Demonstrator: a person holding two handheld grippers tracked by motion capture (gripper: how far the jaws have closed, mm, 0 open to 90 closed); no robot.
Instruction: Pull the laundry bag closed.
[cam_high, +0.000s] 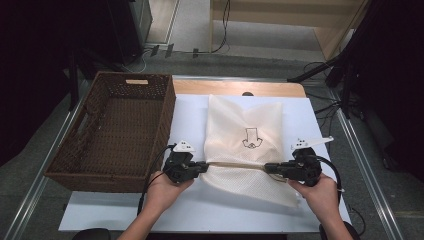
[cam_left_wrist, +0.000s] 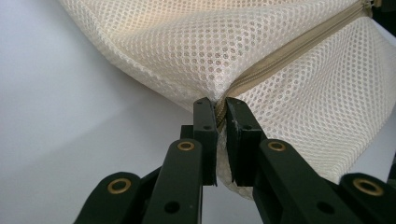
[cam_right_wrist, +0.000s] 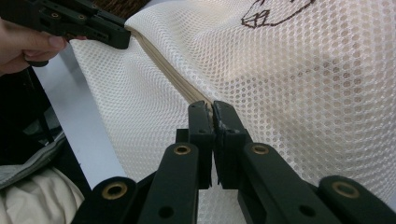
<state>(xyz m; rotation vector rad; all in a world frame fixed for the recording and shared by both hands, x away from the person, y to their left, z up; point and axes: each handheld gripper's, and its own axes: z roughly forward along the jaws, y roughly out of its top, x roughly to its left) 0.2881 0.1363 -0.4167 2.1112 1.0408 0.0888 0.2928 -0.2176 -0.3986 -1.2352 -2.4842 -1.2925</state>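
White table (cam_high: 320, 150), person's side at bottom. Brown wicker basket (cam_high: 115, 130) on its left part, just beside the cream mesh bag (cam_high: 245, 120). Bag lies mid-table, printed mark facing up, its near part lifted along the tan zipper band (cam_high: 235, 164), which runs taut between the 2 grippers. Left gripper (cam_left_wrist: 221, 107): jaws closed narrow, pinching the zipper's left end. Right gripper (cam_right_wrist: 213, 109): jaws pressed together on the zipper's right end.
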